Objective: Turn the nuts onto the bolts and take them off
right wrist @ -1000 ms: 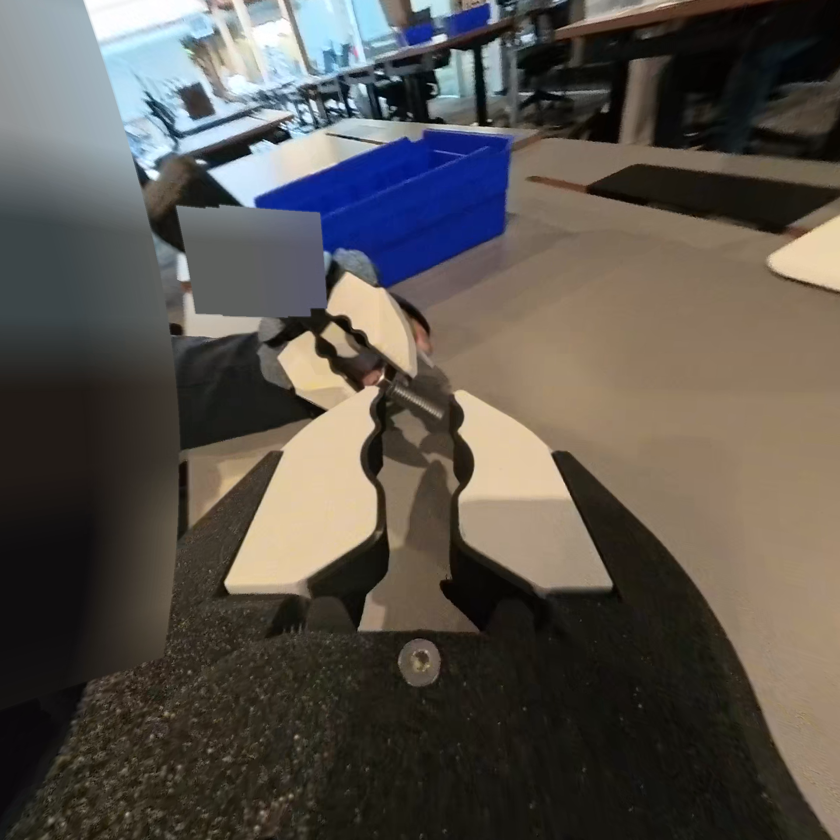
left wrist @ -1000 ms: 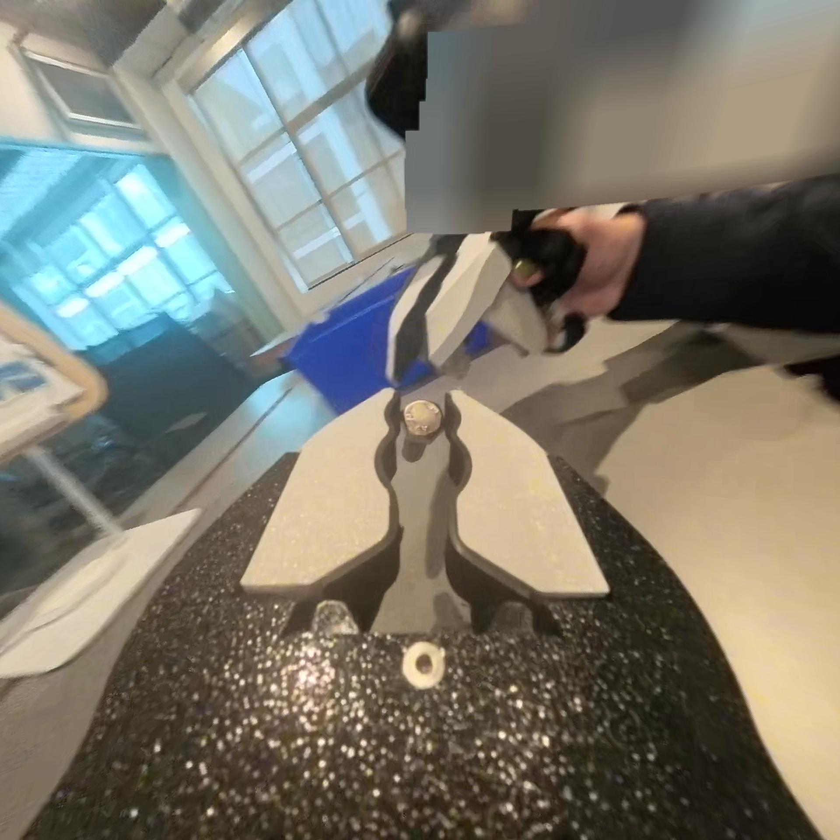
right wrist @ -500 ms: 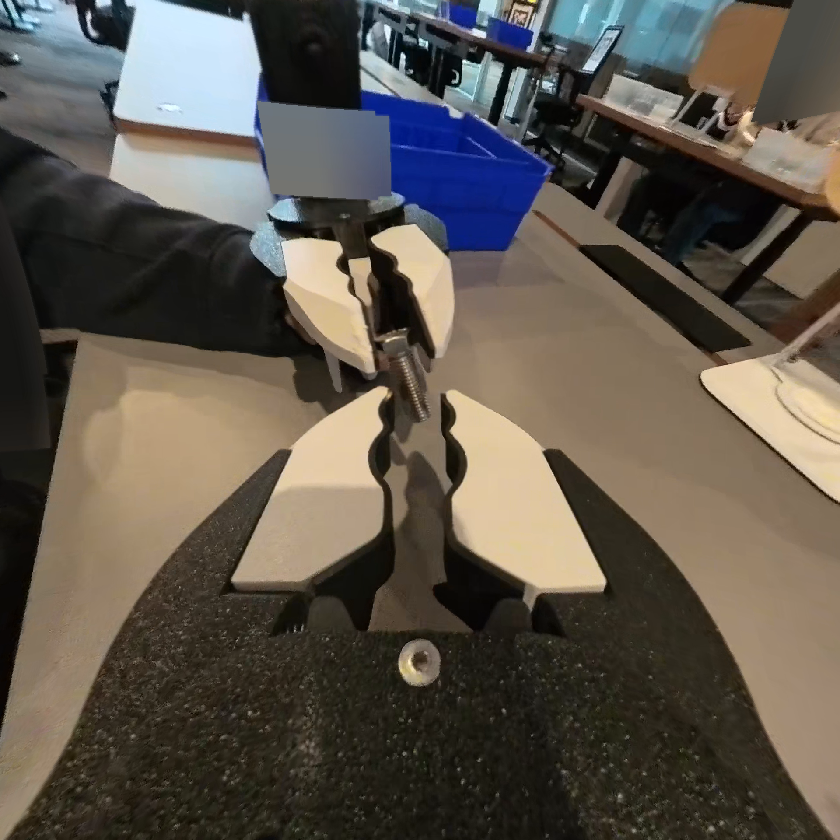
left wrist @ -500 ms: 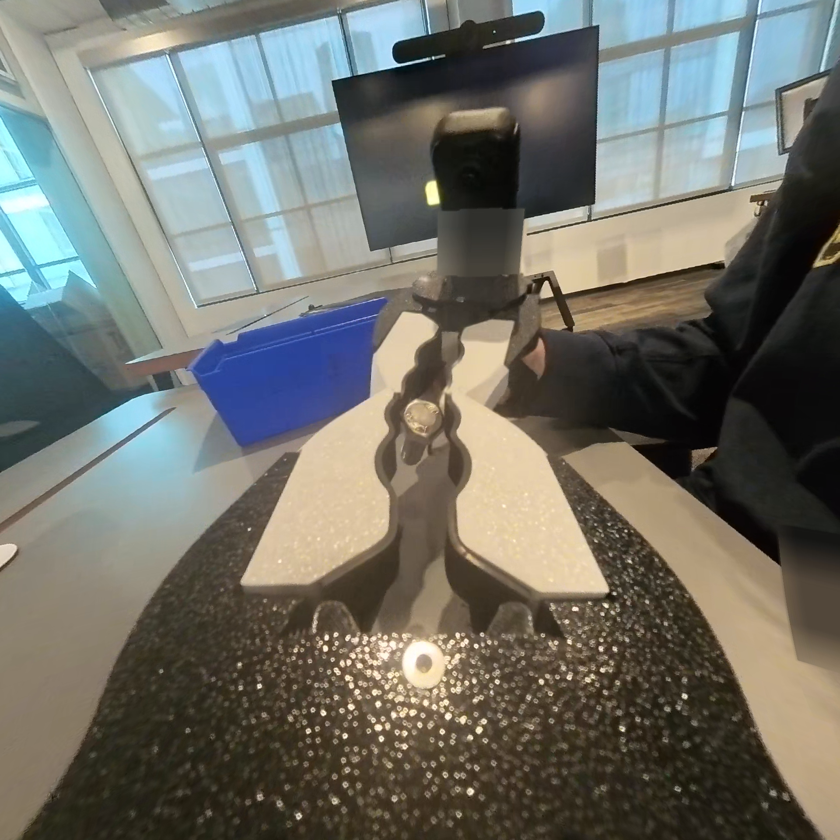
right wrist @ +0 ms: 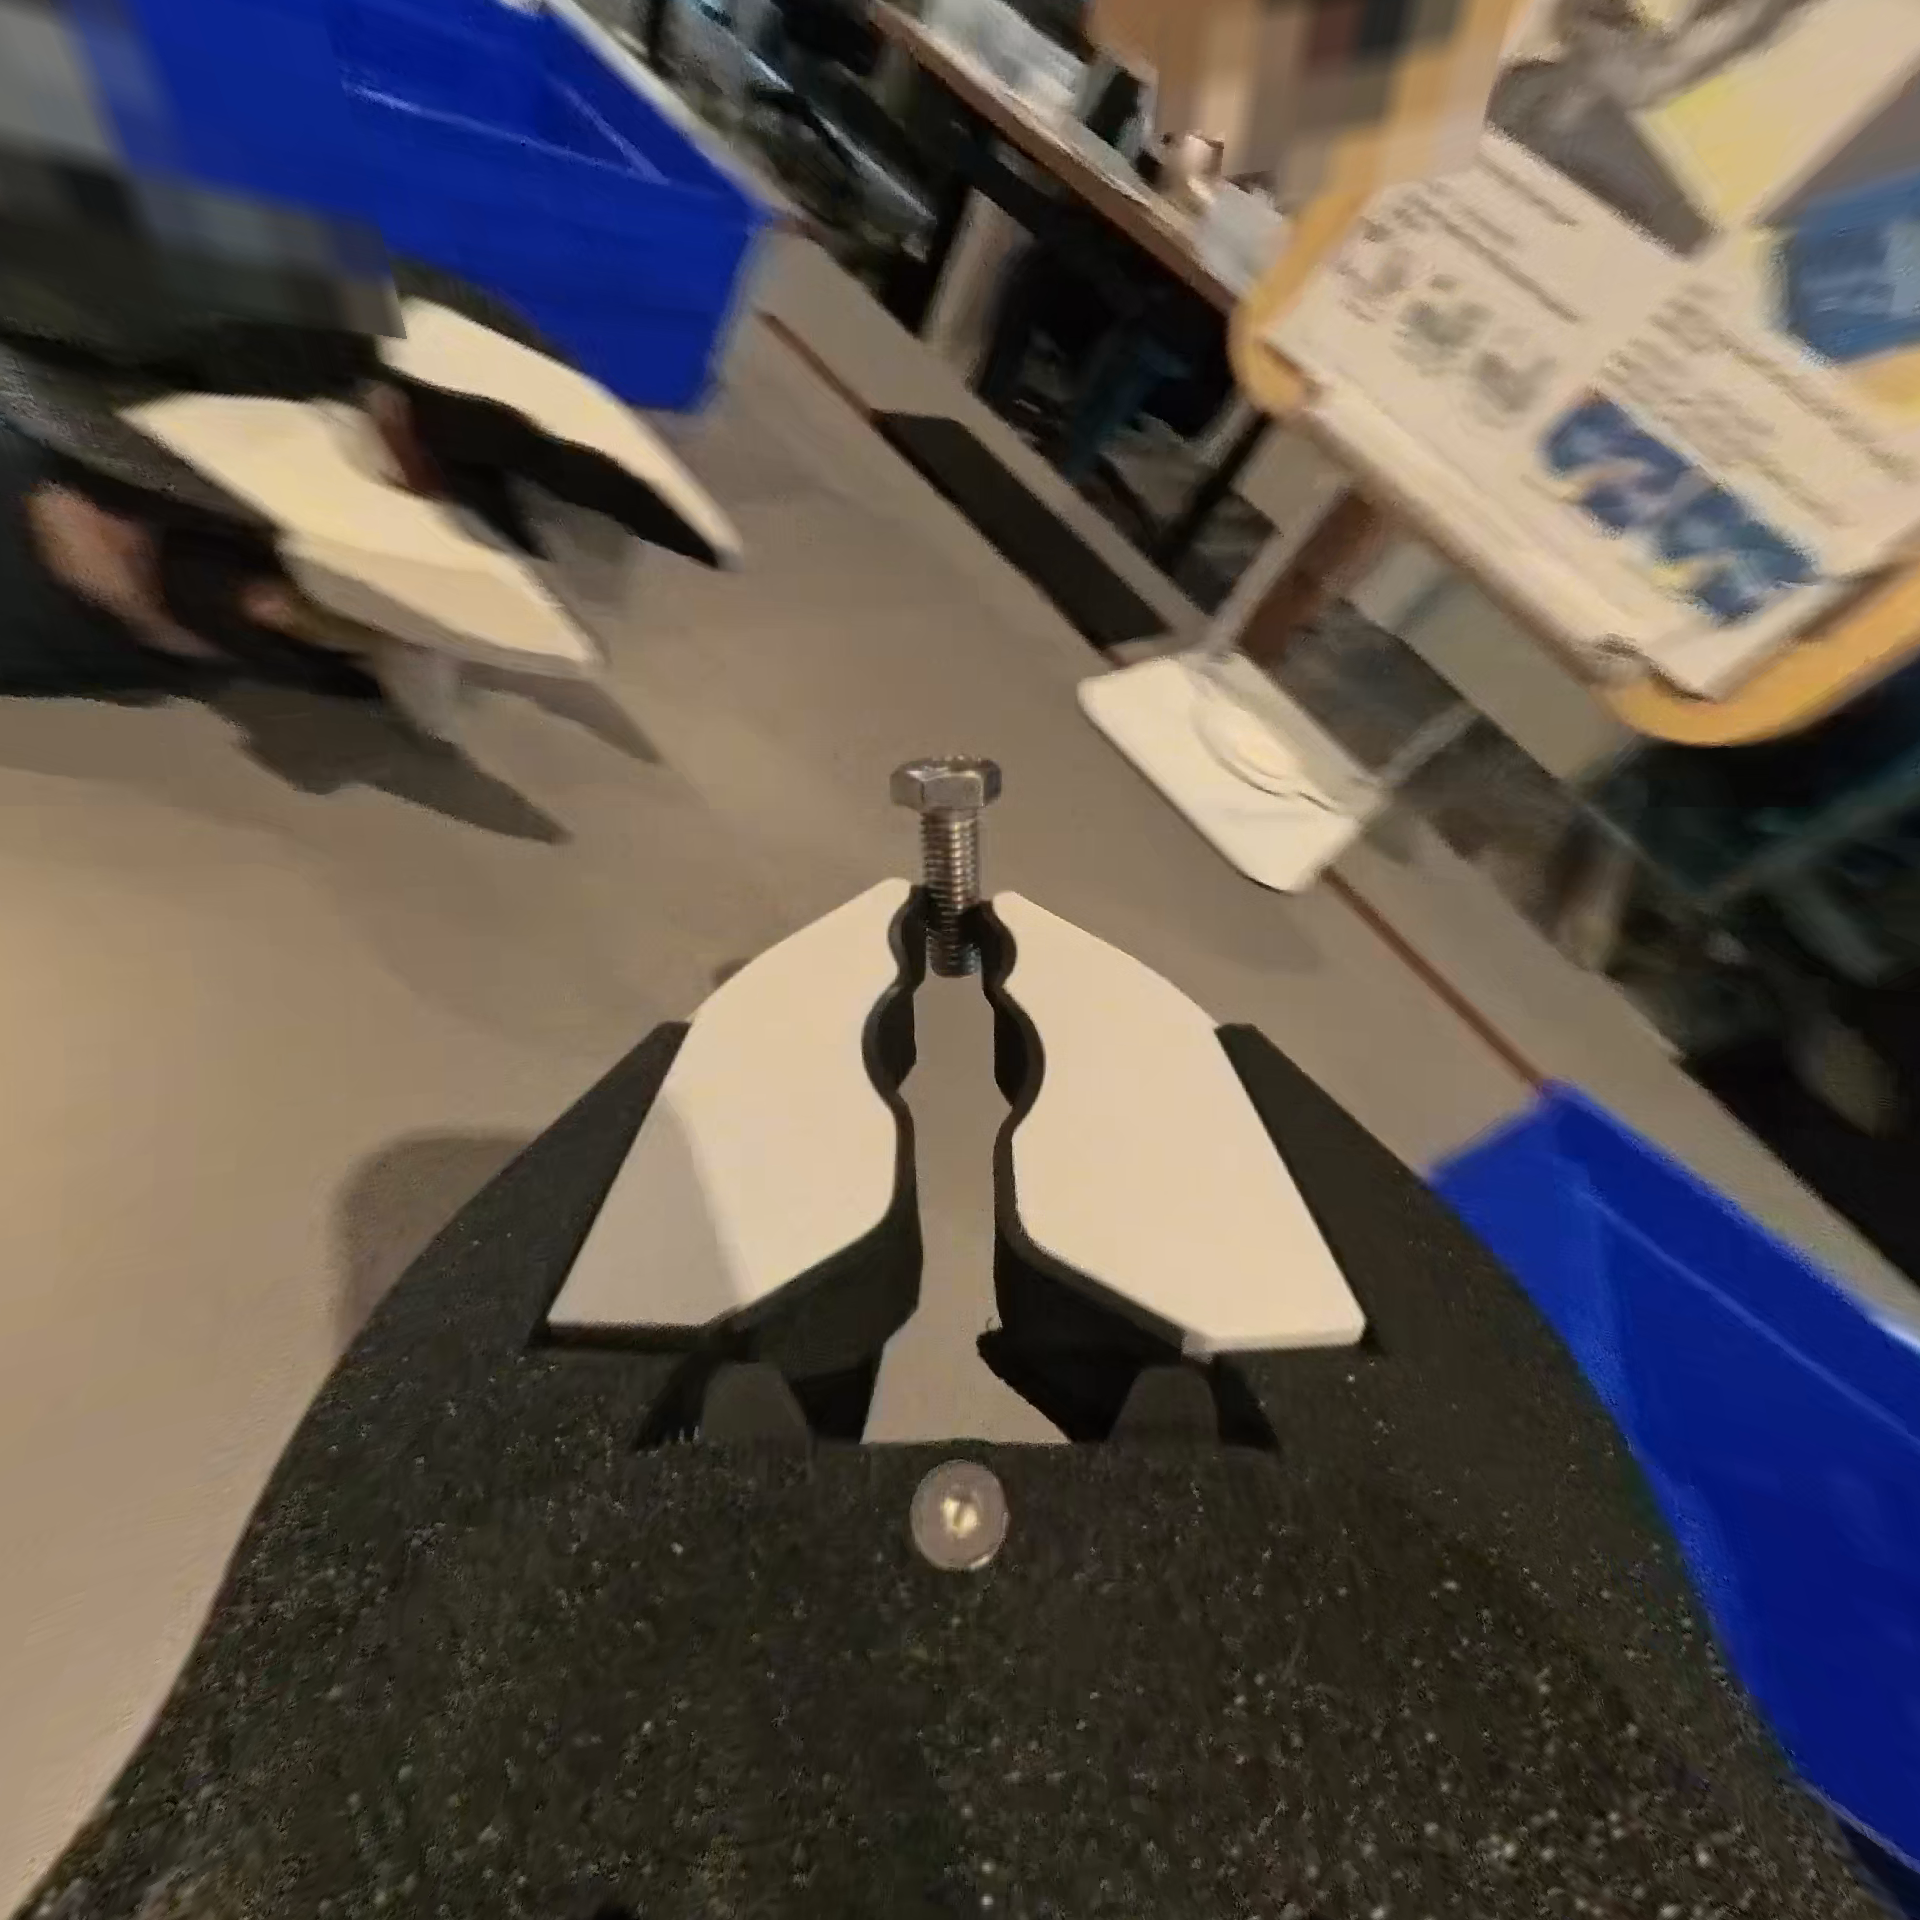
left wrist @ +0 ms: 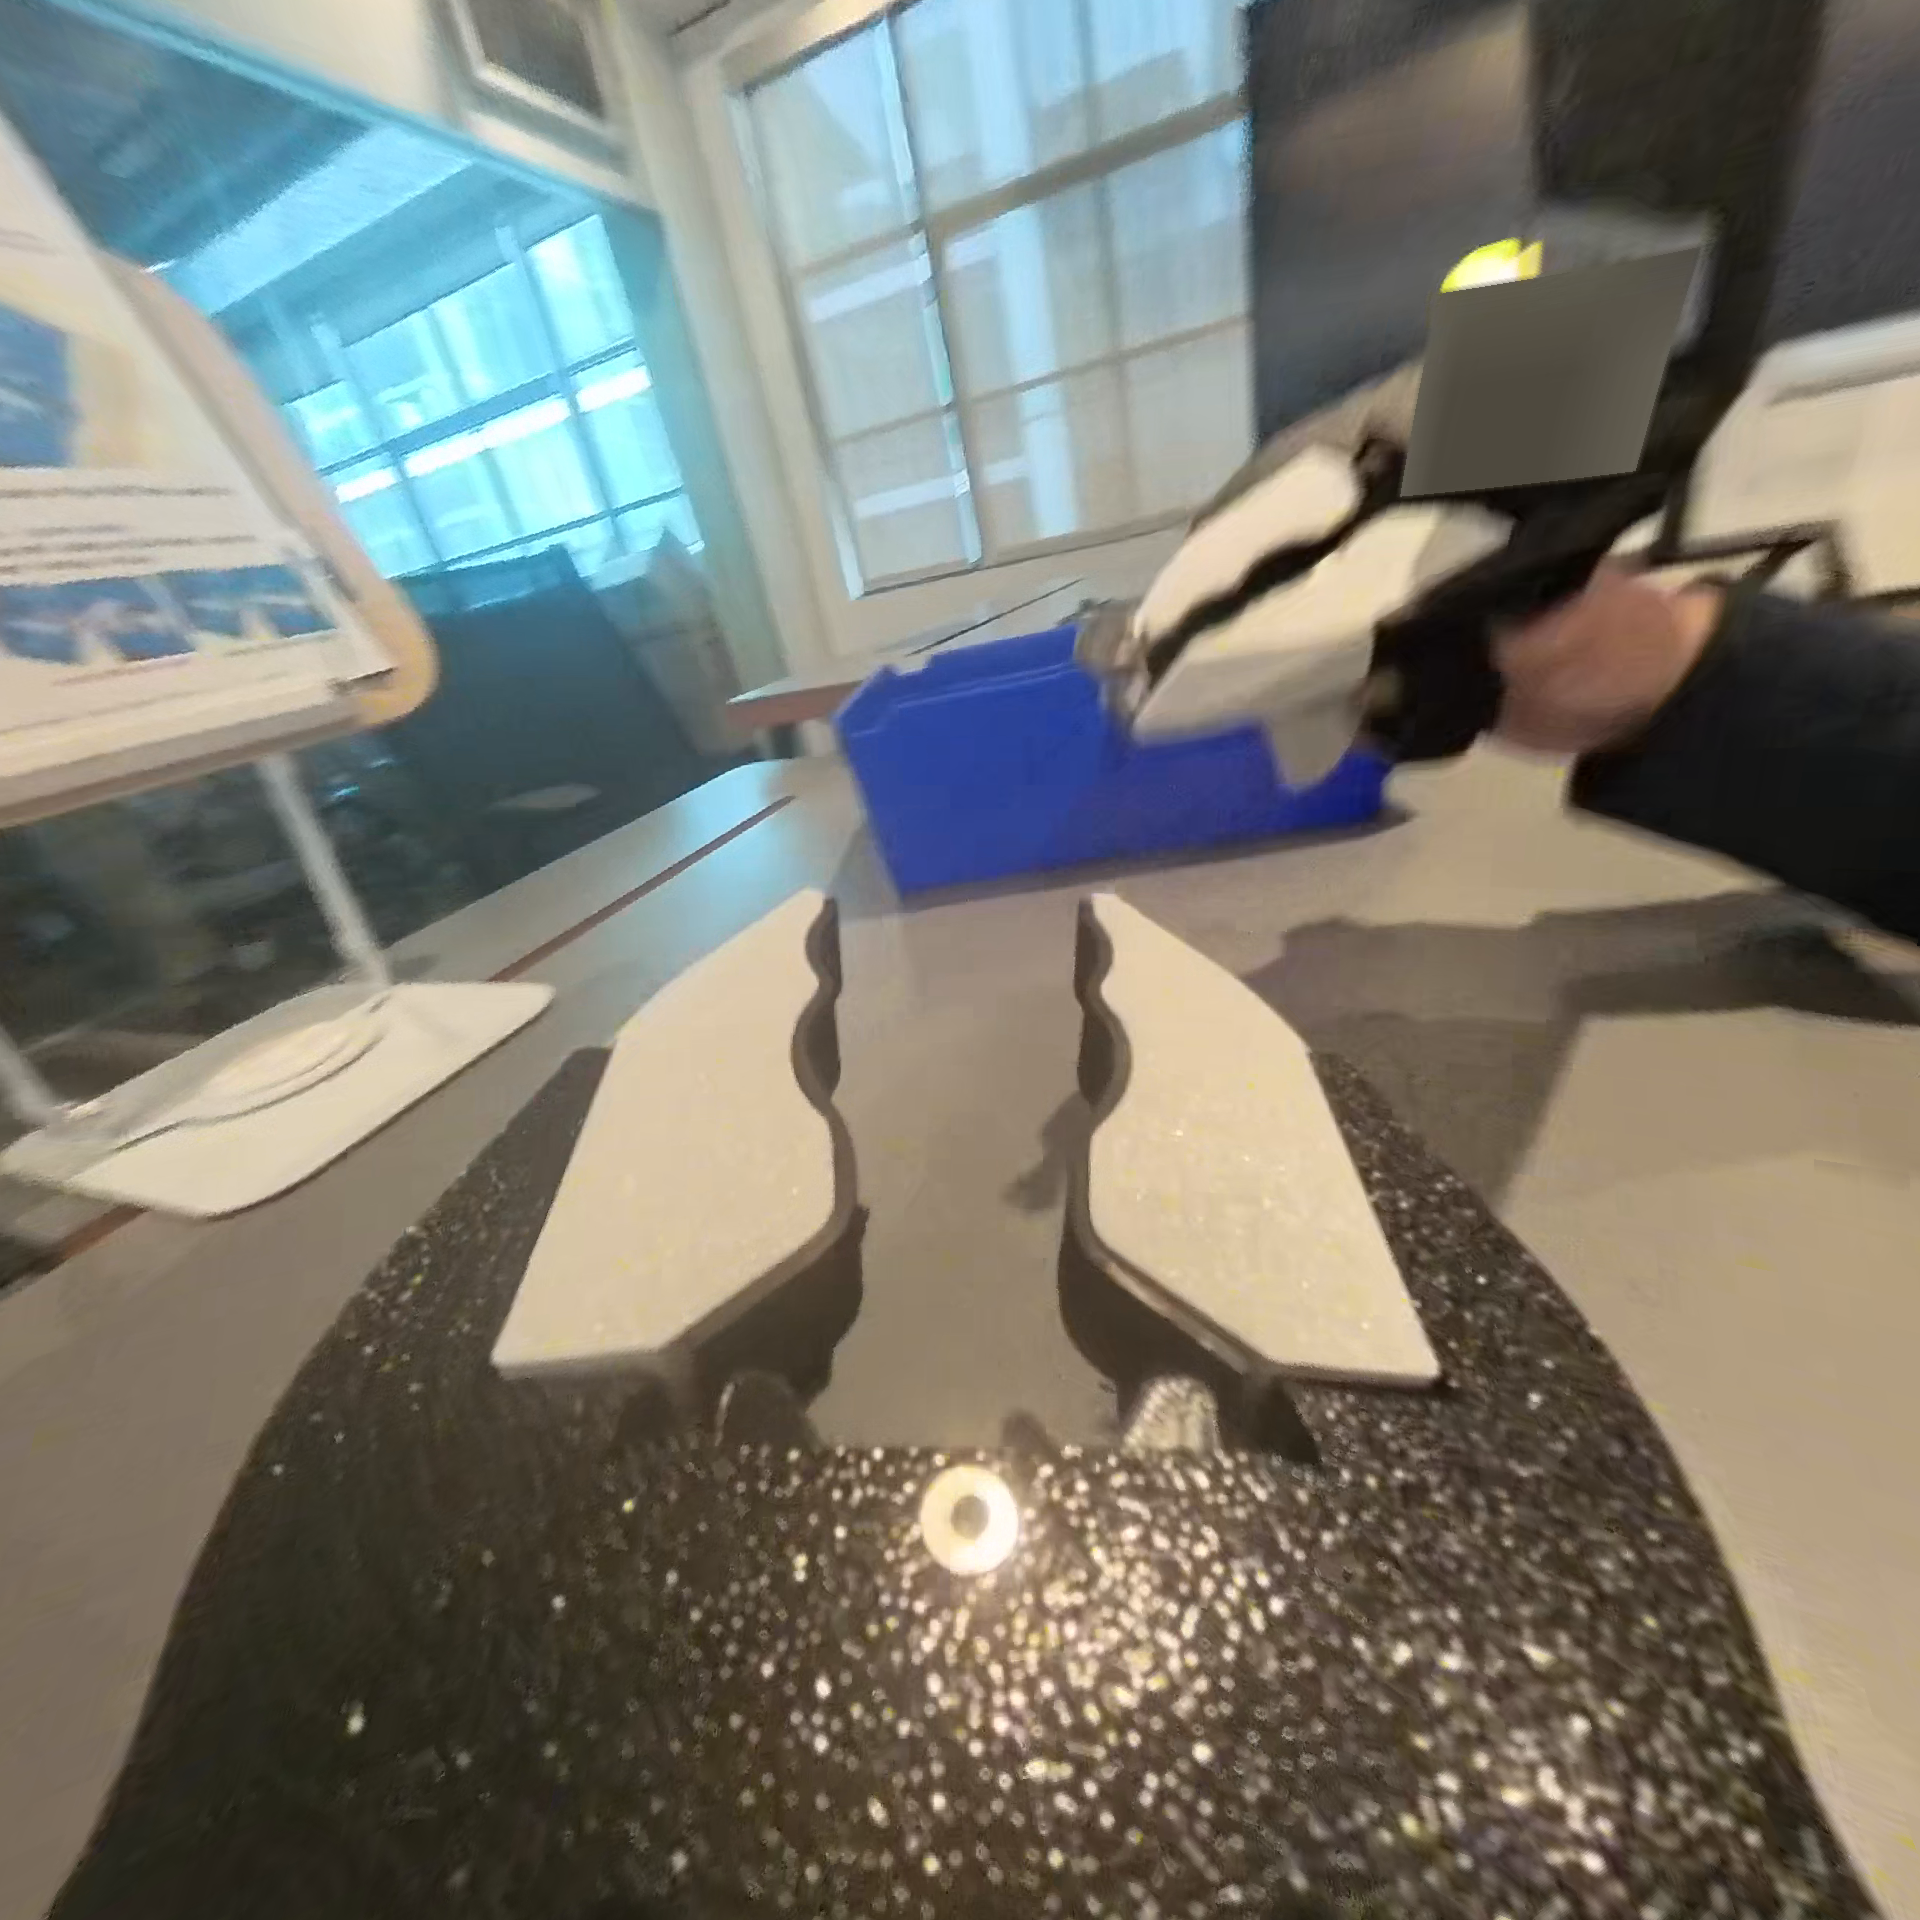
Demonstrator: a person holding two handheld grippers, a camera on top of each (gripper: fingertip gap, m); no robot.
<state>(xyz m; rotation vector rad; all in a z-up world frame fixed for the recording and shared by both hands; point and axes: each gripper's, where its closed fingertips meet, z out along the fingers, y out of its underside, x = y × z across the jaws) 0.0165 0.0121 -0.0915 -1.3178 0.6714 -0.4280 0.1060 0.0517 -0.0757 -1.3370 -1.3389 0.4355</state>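
In the right wrist view my right gripper (right wrist: 945, 925) is shut on the threaded end of a steel hex bolt (right wrist: 943, 862). The bolt's head points away from me, above the grey table (right wrist: 260, 987). My left gripper (left wrist: 954, 925) is open and empty, low over the table. It also shows blurred in the right wrist view (right wrist: 655, 603), open, off to the upper left of the bolt. The right gripper appears in the left wrist view (left wrist: 1138, 665), held by a hand at the upper right, with the bolt a blur at its tip. No nut shows in either view.
A blue bin (left wrist: 1039, 769) stands on the table beyond my left gripper. A second blue bin (right wrist: 1714, 1351) is close on the right of my right gripper. A sign on a stand with a white base (left wrist: 291, 1081) stands at the table's edge. About 10 cm separates my left fingertips from my right.
The left gripper, which held the bolt by its head, has opened and let go. The right gripper has shut on the threaded end. The two grippers have moved apart.
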